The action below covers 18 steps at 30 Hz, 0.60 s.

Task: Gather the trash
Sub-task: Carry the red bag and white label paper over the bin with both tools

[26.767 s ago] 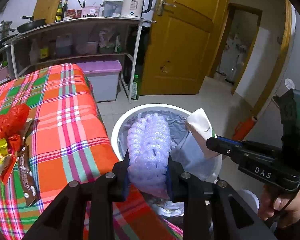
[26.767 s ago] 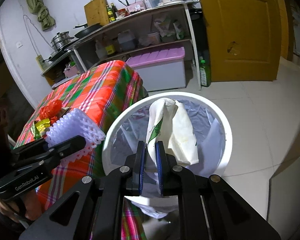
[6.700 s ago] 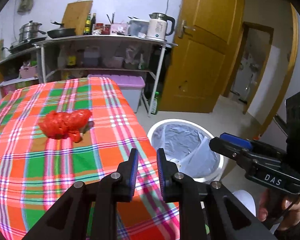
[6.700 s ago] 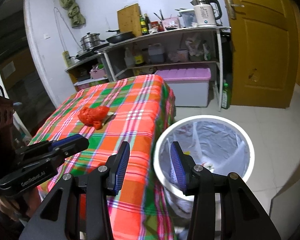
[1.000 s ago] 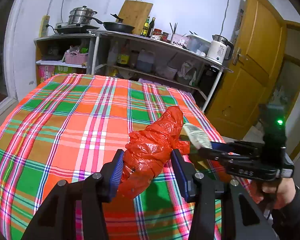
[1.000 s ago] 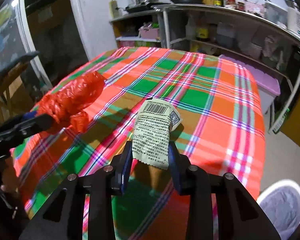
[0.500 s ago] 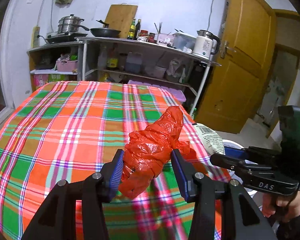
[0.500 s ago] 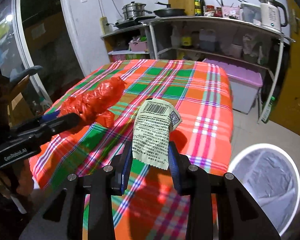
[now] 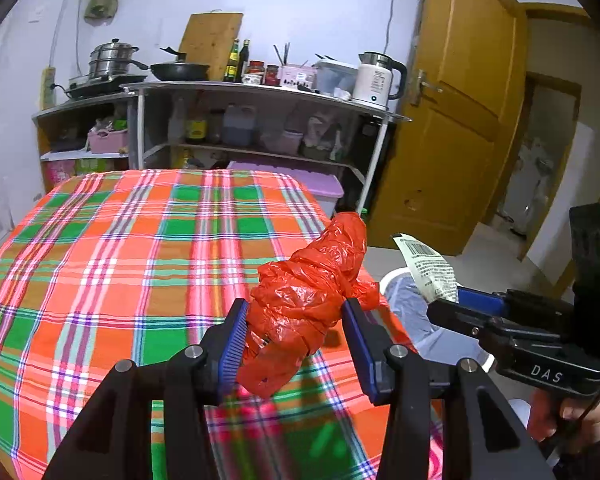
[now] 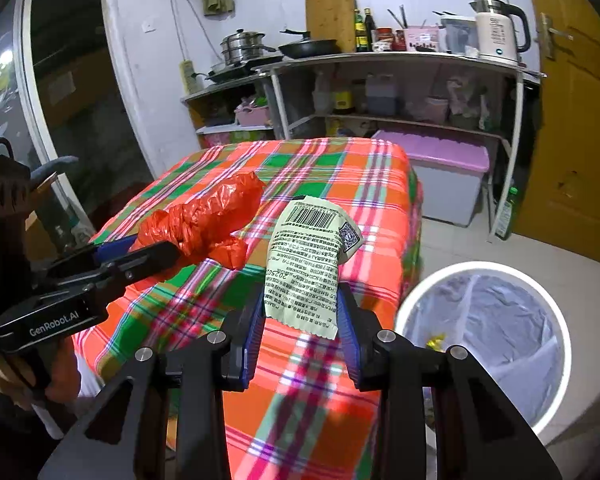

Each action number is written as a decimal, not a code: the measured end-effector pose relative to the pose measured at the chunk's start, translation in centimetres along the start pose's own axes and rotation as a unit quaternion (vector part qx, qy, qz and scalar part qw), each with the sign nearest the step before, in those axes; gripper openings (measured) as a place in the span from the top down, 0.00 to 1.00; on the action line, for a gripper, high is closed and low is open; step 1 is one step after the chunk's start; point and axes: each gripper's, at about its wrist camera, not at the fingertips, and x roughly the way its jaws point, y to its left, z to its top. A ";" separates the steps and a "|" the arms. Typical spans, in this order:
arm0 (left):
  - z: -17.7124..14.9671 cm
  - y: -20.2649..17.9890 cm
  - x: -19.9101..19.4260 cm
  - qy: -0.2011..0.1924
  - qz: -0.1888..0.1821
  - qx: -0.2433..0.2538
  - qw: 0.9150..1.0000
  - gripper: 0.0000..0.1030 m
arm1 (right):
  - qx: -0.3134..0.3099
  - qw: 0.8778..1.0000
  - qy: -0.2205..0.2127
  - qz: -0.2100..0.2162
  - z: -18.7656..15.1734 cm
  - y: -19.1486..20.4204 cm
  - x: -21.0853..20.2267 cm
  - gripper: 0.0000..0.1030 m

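My left gripper [image 9: 296,320] is shut on a crumpled red plastic bag [image 9: 308,292] and holds it above the plaid table's right part; it also shows in the right wrist view [image 10: 204,216]. My right gripper [image 10: 300,312] is shut on a pale green printed wrapper [image 10: 308,268] with a barcode, held above the table's near corner. That wrapper also shows in the left wrist view [image 9: 426,268]. A white trash bin [image 10: 548,304] with a grey liner stands on the floor right of the table, also in the left wrist view [image 9: 404,300].
The table carries an orange and green plaid cloth [image 9: 120,264]. Behind it stand metal shelves [image 9: 260,120] with pots, bottles and a kettle [image 9: 376,80]. A purple-lidded box [image 10: 448,184] sits under the shelf. A yellow door [image 9: 460,120] is at the right.
Both grippers have moved back and rightward from over the table toward its bin-side edge, each still holding its item. The bin has come closer in both views.
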 end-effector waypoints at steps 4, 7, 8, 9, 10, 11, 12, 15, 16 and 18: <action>0.0 -1.2 0.2 0.003 -0.008 0.008 1.000 0.54 | 0.011 1.000 -0.005 -0.008 -0.4 -0.9 -0.8 0.65; 0.0 -2.5 0.6 0.007 -0.017 0.017 1.000 0.54 | 0.020 1.000 -0.008 -0.015 -0.8 -1.8 -1.4 0.65; 0.1 -2.7 0.8 0.009 -0.020 0.019 1.000 0.54 | 0.022 1.000 -0.008 -0.017 -0.9 -2.2 -1.6 0.65; 0.1 -3.1 1.0 0.010 -0.023 0.023 0.999 0.54 | 0.025 0.999 -0.010 -0.020 -1.0 -2.6 -1.8 0.65; 0.1 -3.4 1.1 0.011 -0.026 0.025 0.999 0.54 | 0.028 0.999 -0.011 -0.023 -1.1 -2.9 -2.0 0.65; 0.1 -3.9 1.3 0.013 -0.029 0.028 0.999 0.54 | 0.031 0.999 -0.011 -0.024 -1.3 -3.2 -2.2 0.65; 0.1 -4.3 1.4 0.014 -0.031 0.031 0.999 0.54 | 0.034 0.999 -0.012 -0.027 -1.4 -3.5 -2.4 0.65; 0.0 -5.4 1.9 0.018 -0.039 0.038 0.998 0.54 | 0.041 0.998 -0.015 -0.036 -1.7 -4.4 -3.0 0.65; 0.0 -5.6 2.0 0.019 -0.042 0.039 0.998 0.54 | 0.044 0.998 -0.016 -0.038 -1.8 -4.6 -3.3 0.65; 0.2 -6.4 2.4 0.021 -0.046 0.044 0.998 0.54 | 0.050 0.998 -0.018 -0.044 -2.1 -5.2 -3.7 0.65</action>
